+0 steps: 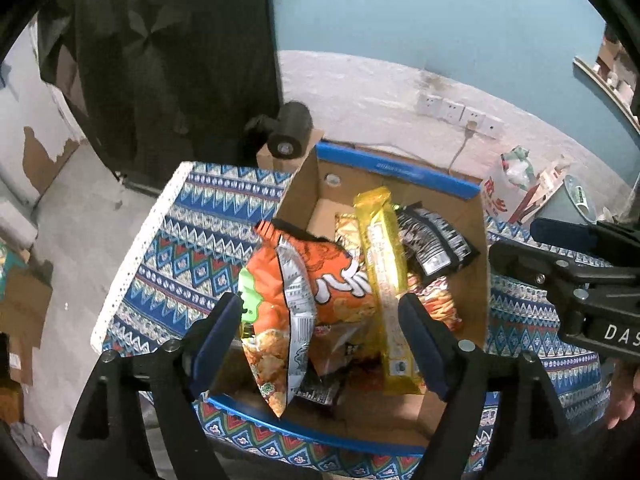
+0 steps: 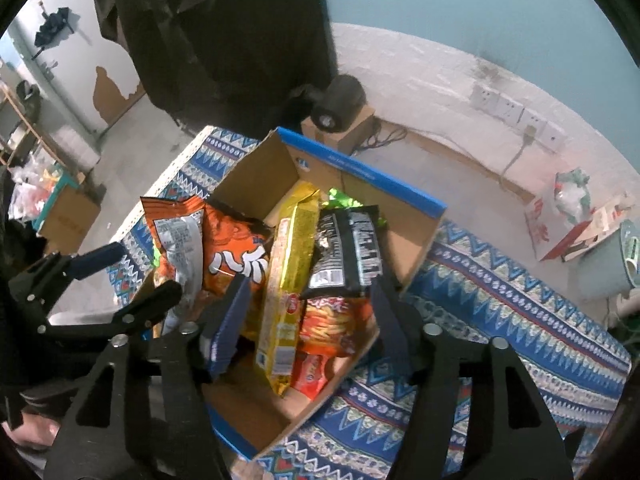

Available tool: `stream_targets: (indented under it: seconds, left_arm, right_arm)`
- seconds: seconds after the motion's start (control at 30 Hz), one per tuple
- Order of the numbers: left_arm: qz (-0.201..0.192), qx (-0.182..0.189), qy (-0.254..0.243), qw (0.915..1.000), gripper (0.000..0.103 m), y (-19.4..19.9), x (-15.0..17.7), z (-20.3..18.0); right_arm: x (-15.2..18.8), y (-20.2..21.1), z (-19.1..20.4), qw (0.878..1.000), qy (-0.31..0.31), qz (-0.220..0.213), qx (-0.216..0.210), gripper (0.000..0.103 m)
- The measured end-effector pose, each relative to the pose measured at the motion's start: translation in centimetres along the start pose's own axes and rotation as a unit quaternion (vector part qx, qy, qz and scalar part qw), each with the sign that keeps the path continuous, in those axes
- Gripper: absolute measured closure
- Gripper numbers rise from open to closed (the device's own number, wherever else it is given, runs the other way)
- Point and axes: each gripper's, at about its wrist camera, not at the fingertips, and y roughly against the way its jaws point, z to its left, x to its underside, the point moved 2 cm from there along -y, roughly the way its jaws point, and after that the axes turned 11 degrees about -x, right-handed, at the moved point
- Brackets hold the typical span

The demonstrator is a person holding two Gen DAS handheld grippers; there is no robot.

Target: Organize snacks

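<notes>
Inside a blue-edged cardboard box (image 1: 472, 280) on a bench draped in a patterned cloth (image 1: 192, 240), snack packets stand packed side by side. Longest among them is a yellow packet (image 1: 386, 280), its long axis running from the near wall of the box toward the far wall, upper end leaning against the far side. Left of it, an orange chip bag (image 1: 336, 280) stands tilted, its silver back seam turned toward the left wrist camera. A black packet (image 2: 346, 252) sits to the right of the yellow one, above a red snack bag (image 2: 332, 320) printed with fries.

A green wrapper (image 2: 344, 199) peeks out behind the black packet, mostly hidden; lower packets in the box are buried and hard to make out.

Both tools hover over the box, angled down into it. The left gripper (image 1: 320, 336) has its fingers spread wide, straddling the orange bag and the yellow packet without closing on either. The right gripper (image 2: 308, 320) is likewise spread wide, its fingers flanking the yellow packet and red bag, gripping nothing. A black cylinder (image 2: 340, 104) rests on a small carton beyond the bench.
</notes>
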Motion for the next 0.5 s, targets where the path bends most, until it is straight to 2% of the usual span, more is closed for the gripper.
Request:
stream_targets:
  seconds: [0.17, 0.5]
  left_arm:
    - [-0.033, -0.004, -0.015, 0.9994, 0.015, 2.3, -0.3, -0.7]
    - [-0.055, -0.007, -0.034, 0.9979, 0.013, 4.7, -0.5, -1.9]
  right_arm:
    - [0.4, 2.1, -0.3, 1.0, 0.006, -0.023, 0.013, 0.025]
    - [2.0, 4.7, -1.4, 0.999, 0.01, -0.043, 0.029, 0.025]
